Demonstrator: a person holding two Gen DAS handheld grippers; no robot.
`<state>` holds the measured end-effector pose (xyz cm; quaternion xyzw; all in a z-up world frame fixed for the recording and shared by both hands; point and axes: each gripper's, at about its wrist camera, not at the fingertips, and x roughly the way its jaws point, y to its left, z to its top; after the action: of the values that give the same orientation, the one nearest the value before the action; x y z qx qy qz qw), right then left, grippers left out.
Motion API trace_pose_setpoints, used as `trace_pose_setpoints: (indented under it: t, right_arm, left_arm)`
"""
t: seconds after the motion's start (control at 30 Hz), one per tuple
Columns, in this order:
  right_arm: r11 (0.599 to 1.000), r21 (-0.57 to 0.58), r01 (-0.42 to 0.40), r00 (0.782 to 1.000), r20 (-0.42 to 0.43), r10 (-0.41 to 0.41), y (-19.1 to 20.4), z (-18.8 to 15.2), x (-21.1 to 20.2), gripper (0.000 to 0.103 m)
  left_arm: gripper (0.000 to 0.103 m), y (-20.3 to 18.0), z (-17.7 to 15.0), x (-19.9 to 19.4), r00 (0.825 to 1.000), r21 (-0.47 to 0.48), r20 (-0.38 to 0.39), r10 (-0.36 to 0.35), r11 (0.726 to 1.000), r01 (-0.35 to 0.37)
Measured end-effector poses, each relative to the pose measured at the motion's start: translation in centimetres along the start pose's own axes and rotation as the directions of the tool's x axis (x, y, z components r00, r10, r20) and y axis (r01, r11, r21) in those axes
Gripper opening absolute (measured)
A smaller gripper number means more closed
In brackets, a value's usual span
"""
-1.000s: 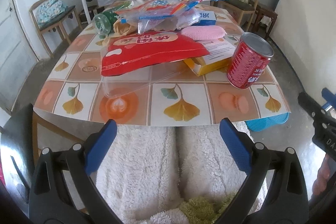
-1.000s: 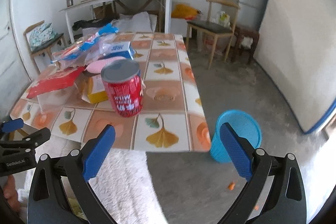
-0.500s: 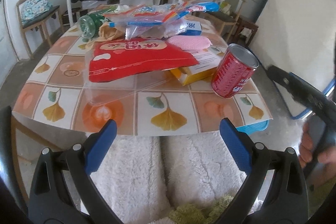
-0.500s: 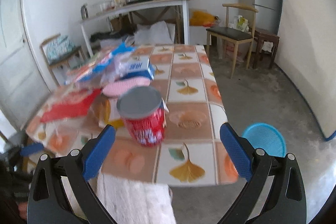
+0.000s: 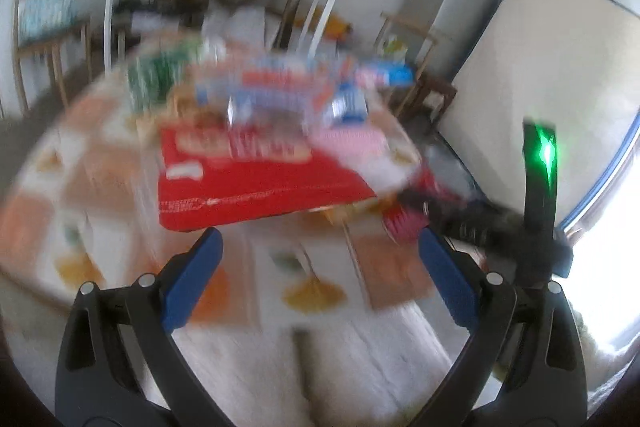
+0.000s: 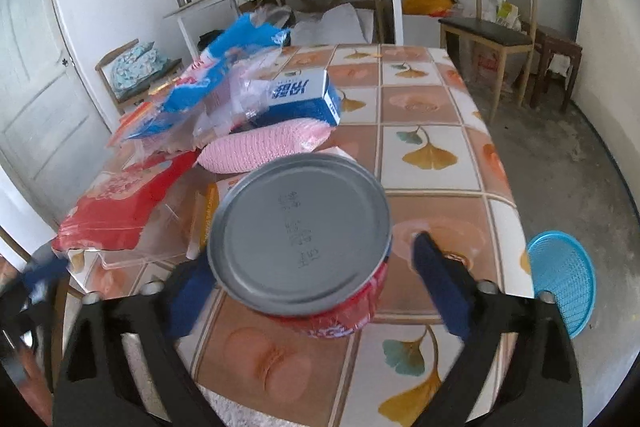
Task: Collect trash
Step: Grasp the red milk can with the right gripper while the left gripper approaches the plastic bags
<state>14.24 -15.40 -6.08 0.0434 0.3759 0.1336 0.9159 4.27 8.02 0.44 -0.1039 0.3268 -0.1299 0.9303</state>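
Right now one red can (image 6: 320, 259) stands upright near the front edge of the desk (image 6: 432, 155), and it is the only can in sight. Behind it lies a heap of other litter: one flat red packet (image 6: 120, 203), one pink knitted pad (image 6: 264, 147), one blue and white carton (image 6: 304, 99), one crumpled blue and clear plastic bag (image 6: 208, 87) and one yellow box (image 6: 208, 211) mostly hidden behind the can. On the floor off the desk's right corner sits one blue basket (image 6: 564, 283).

The can has a plain grey metal lid with faint stamped characters, and a red printed wall with white lettering, of which only the lower strip shows from above.

The right gripper (image 6: 316, 279) reaches down over it with the can between the two blue pads; its jaws have just been closing in, yet they stand wide, the left pad close against the can's side and the right pad (image 6: 436, 287) still apart from it, so nothing is gripped.

The left gripper (image 5: 320, 267) hangs over the near edge of the desk, jaws spread and empty, facing the red packet; that view is badly blurred. The can appears there only as a red smear to the right, behind the other tool.
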Motion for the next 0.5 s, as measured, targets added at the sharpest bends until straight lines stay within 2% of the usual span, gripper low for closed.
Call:
trace_pose_setpoints:
  t: [0.07,0.1,0.17,0.3,0.4,0.43,0.47,0.5]
  right_arm:
    - [1.000,-0.003,-0.013,1.000,-0.002,0.013,0.0,-0.2,0.2,0.070]
    - [1.000,0.000,-0.023,1.000,-0.003,0.023,-0.2,-0.3,0.1,0.068]
    - [0.999,0.003,-0.032,0.999,0.010,0.031,-0.4,-0.4,0.0,0.068]
    - [0.999,0.011,-0.047,0.999,0.024,0.047,-0.9,-0.6,-0.1,0.068]
    - [0.998,0.020,-0.058,0.998,0.033,0.057,-1.3,-0.7,-0.2,0.068]
    - [0.998,0.023,-0.061,0.998,0.035,0.060,-1.5,-0.7,-0.1,0.068]
    - [0.998,0.026,-0.064,0.997,0.035,0.063,-1.6,-0.8,-0.1,0.068]
    - [0.997,0.029,-0.067,0.997,0.036,0.066,-1.7,-0.8,-0.1,0.068]
  left_arm:
    - [0.094,-0.1,1.5,0.0,0.999,0.061,0.033,0.035,0.997,-0.037]
    - [0.094,-0.2,2.3,0.2,0.998,0.094,0.044,0.048,0.994,-0.052]
    - [0.094,-0.8,3.9,0.8,0.996,0.167,0.048,0.078,0.982,-0.085]
    - [0.094,-2.4,5.5,1.5,0.998,0.278,0.017,0.065,0.958,-0.067]
    - [0.094,-3.2,5.2,1.7,0.998,0.286,-0.059,-0.006,0.958,0.023]
    - [0.094,-3.3,4.9,1.7,0.989,0.254,-0.118,-0.085,0.961,0.113]
    - [0.094,-3.0,4.7,1.5,0.980,0.230,-0.150,-0.134,0.959,0.166]
    - [0.094,-3.0,4.5,1.2,0.958,0.188,-0.191,-0.215,0.950,0.251]
